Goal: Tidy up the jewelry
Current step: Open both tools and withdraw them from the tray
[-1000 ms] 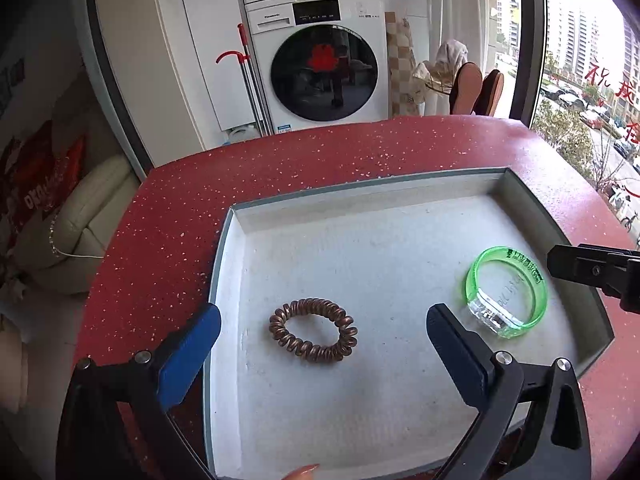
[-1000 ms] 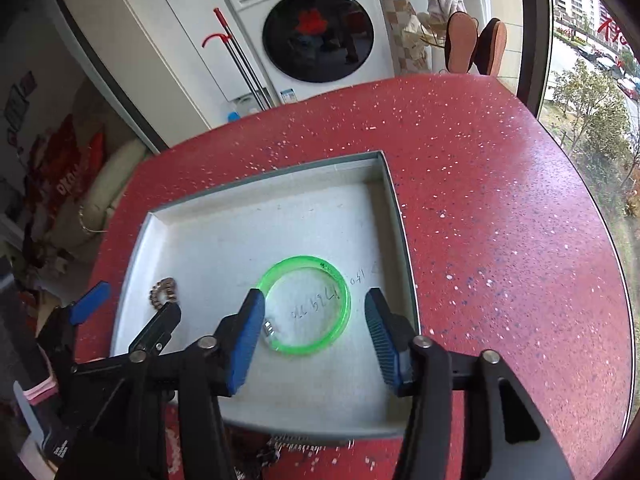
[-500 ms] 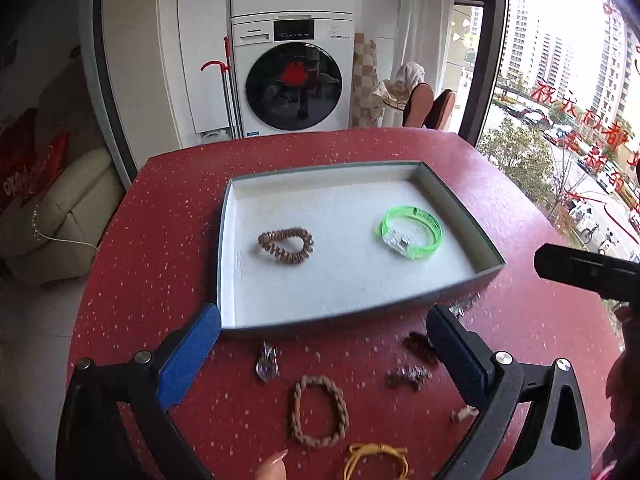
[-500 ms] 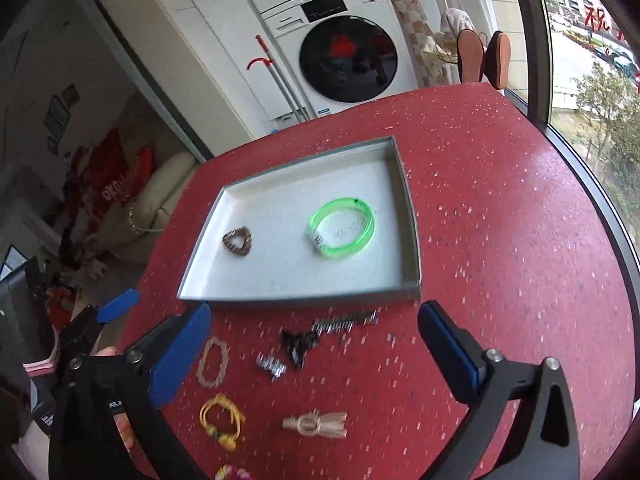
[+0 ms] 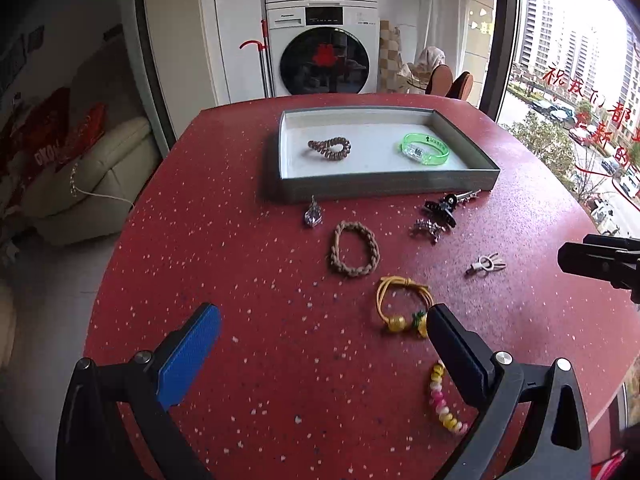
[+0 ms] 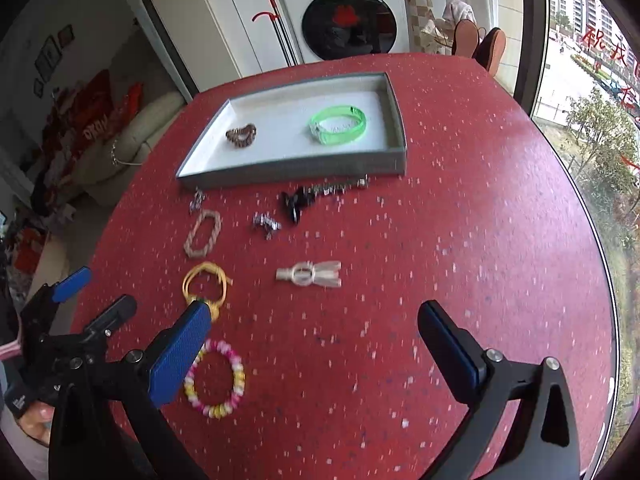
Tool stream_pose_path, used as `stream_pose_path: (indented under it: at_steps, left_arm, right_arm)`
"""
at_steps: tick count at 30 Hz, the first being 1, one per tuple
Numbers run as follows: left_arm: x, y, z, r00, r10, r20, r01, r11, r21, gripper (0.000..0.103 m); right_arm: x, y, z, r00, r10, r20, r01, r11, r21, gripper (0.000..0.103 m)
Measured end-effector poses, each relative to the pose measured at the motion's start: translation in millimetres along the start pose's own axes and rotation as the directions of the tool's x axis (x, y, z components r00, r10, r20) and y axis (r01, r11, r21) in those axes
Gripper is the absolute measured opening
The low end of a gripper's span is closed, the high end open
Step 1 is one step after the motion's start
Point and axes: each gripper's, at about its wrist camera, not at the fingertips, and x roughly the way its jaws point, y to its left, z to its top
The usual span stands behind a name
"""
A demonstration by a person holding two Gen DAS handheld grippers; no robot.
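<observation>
A grey tray [image 5: 384, 187] [image 6: 296, 170] on the red table holds a brown coil hair tie [image 5: 329, 148] [image 6: 241, 135] and a green bangle [image 5: 425, 149] [image 6: 338, 124]. In front of it lie a tan braided bracelet [image 5: 354, 249] [image 6: 202, 233], a yellow cord bracelet [image 5: 402, 304] [image 6: 205, 283], a pink-yellow bead bracelet [image 5: 443, 400] [image 6: 215, 379], a white clip [image 5: 486, 264] [image 6: 310, 274], a black claw clip [image 5: 442, 208] [image 6: 294, 202] and silver pieces. My left gripper [image 5: 320, 348] is open and empty. My right gripper [image 6: 316, 352] is open and empty.
A silver pendant [image 5: 313, 216] [image 6: 197, 200] lies by the tray's front left corner. A silver charm [image 5: 428, 229] [image 6: 266, 222] lies near the black clip. The table edge curves off on the left and right. A washing machine [image 5: 324, 52] stands behind.
Both grippers pulled back and up from the tray to the table's near side. The green bangle stayed in the tray, and the right gripper's jaws opened wider.
</observation>
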Motion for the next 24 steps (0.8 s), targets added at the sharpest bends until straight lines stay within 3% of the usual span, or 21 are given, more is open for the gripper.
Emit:
stream_pose_path:
  at_steps: [11,16,24]
  left_arm:
    - [3.1,-10.3,-31.0,0.999,0.003,-0.045,-0.003,1.0,-0.015,0.103]
    - [11.9,-10.1,-26.1,0.997,-0.028,-0.066,0.024,0.997,-0.068,0.103]
    - [28.0,-12.6,-14.4,0.996,-0.049,-0.074,0.041,0.994,-0.098,0.103]
  right_arm:
    - [8.1,0.4,-21.5,0.999,-0.045,-0.017,0.044,0.998,-0.044,0.103]
    - [11.5,11.1,-13.2,0.999,-0.033,0.028,0.037,0.985,-0.166,0.103]
    - [34.2,25.0,0.8,1.0,-0.017,0.02,0.023,0.933,-0.359,0.101]
